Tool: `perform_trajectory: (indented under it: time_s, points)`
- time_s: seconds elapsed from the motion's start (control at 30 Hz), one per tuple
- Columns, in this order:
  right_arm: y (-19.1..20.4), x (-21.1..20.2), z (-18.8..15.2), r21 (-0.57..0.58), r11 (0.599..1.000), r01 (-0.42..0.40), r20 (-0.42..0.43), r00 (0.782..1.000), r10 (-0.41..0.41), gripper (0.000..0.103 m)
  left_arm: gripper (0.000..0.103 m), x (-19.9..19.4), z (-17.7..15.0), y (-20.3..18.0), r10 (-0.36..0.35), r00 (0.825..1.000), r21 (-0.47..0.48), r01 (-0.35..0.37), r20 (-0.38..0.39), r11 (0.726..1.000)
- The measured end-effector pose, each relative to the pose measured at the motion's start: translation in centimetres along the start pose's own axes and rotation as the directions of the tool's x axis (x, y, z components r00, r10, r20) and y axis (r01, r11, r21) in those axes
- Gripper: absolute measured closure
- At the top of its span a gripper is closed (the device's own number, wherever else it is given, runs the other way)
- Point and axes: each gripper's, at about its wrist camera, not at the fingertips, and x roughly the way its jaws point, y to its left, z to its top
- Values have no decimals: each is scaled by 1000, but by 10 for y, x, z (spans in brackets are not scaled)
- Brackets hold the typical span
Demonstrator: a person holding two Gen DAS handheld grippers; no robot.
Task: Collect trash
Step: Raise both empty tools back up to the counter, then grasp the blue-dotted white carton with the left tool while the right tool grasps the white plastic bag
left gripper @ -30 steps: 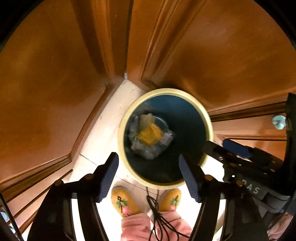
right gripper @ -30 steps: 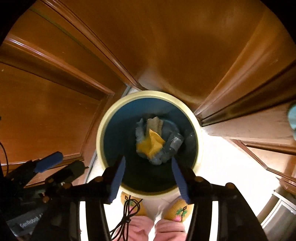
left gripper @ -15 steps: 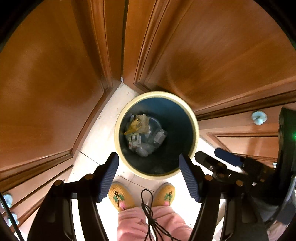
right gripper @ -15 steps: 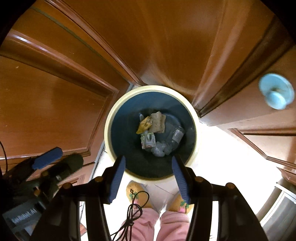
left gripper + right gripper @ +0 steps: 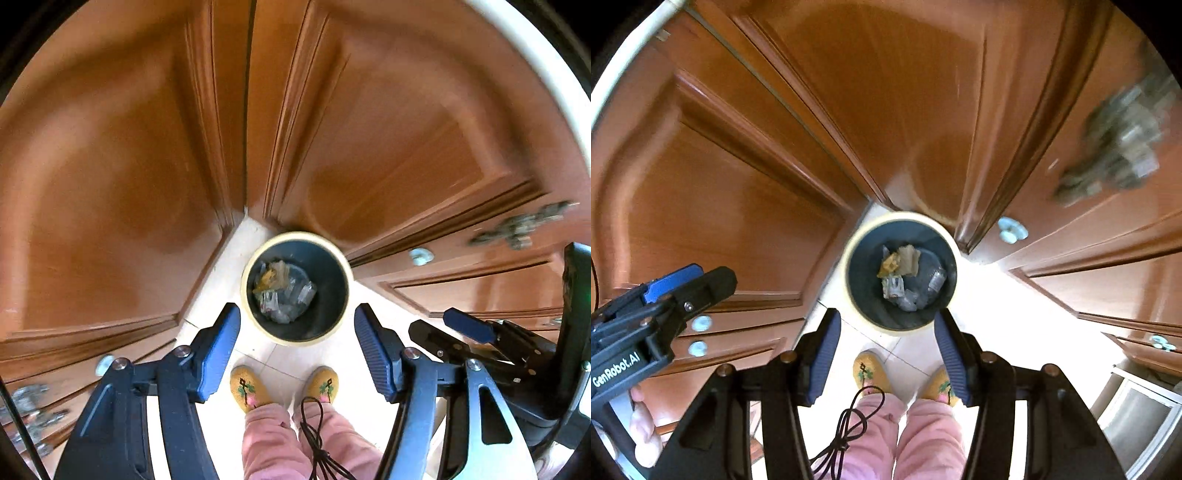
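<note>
A round dark-blue trash bin (image 5: 295, 288) with a cream rim stands upright on pale tiles in the corner of the wooden cabinets (image 5: 110, 184); crumpled wrappers, yellow scraps and clear plastic (image 5: 905, 277) lie inside.

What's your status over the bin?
Left tool closing slightly, empty; right tool open, empty. Trash inside bin. Nothing in the way.

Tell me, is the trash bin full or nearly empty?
Nearly empty. The trash bin holds only a small heap of wrappers lying deep at its bottom, with bare dark walls above.
</note>
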Motion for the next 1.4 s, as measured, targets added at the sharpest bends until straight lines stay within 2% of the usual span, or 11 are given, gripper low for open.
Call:
perform_trajectory:
  time_s: [0.1, 0.23, 0.43, 0.57, 0.77, 0.97, 1.07, 1.23, 1.4]
  points:
    - [9, -49, 3, 5, 1000, -27, 38, 999, 27, 50, 41, -51, 8, -13, 1, 999, 33, -2, 39, 999]
    - [19, -110, 7, 5, 998, -55, 124, 991, 54, 50, 41, -121, 22, -29, -7, 991, 99, -6, 131, 995]
    - [32, -192, 12, 23, 997, -74, 266, 962, 65, 50, 41, -204, 42, -54, -32, 968, 190, -16, 249, 982]
    - [35, -235, 16, 28, 998, -63, 356, 933, 49, 50, 40, -238, 57, -70, -47, 957, 238, -23, 287, 971]
    - [31, -281, 22, 60, 997, -40, 437, 900, 10, 50, 39, -272, 73, -96, -113, 929, 327, -10, 354, 945]
    - [26, -312, 34, 111, 993, -37, 478, 878, -21, 50, 33, -302, 89, -123, -174, 888, 416, -21, 425, 909]
    - [26, -327, 41, 134, 990, -32, 505, 862, -41, 50, 31, -313, 103, -135, -194, 872, 435, -25, 451, 900]
    - [16, -342, 57, 163, 986, -28, 516, 854, -61, 50, 26, -314, 133, -149, -208, 861, 455, -30, 464, 890]
    - [-6, -355, 91, 195, 980, -24, 515, 853, -82, 50, 23, -299, 170, -162, -199, 865, 449, -34, 461, 893]
